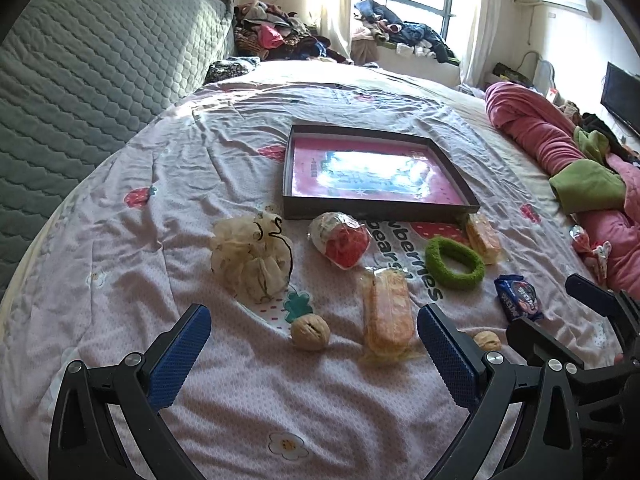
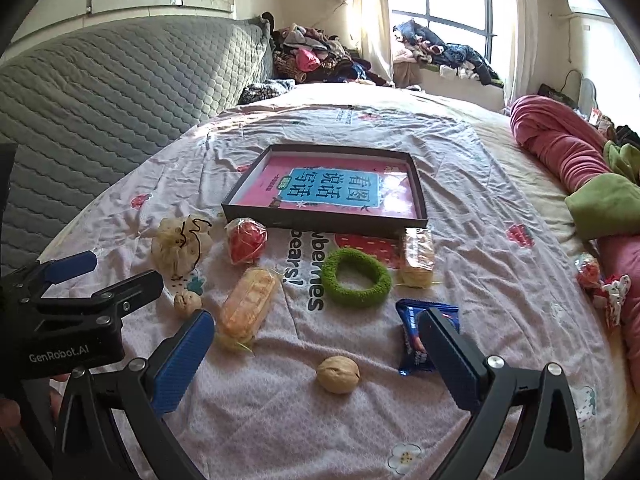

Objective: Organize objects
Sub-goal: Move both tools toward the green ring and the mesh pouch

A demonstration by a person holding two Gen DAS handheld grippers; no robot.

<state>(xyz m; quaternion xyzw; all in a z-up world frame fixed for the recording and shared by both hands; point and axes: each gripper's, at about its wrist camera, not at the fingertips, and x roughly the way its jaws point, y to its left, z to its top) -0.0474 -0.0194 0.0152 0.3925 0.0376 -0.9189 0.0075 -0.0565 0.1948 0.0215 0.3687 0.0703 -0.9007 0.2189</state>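
Blue-padded jaws of the left hand-held gripper (image 1: 314,354) stand spread wide and empty, low over the bed (image 1: 120,264). Between them, in the left wrist view, sit a walnut (image 1: 310,334) and a cracker pack (image 1: 387,316) just beside it at 3 o'clock. Beyond, at 12 o'clock, lies the tray (image 1: 378,213), holding only a pink book. Short of its near wall are a mesh pouch (image 1: 250,258), a red sweet (image 1: 340,240), a green ring (image 1: 454,263), a second cracker pack (image 1: 484,238) and a blue packet (image 1: 518,298).

From the right wrist view, the right hand-held gripper (image 2: 316,354) is likewise spread and holds nothing. A second walnut (image 2: 338,374) rests between its fingers, with the blue packet touching or hidden behind the right finger at 2 o'clock. Everything to be sorted sits on the bed, outside the tray.

My guess is that the walnuts are the risk: round and hard, on a soft, creased sheet, they could squirt from the pads or roll off if nudged. On the left, closing on the walnut might also catch the neighbouring cracker wrapper. Both grippers work close together, so they could knock each other.
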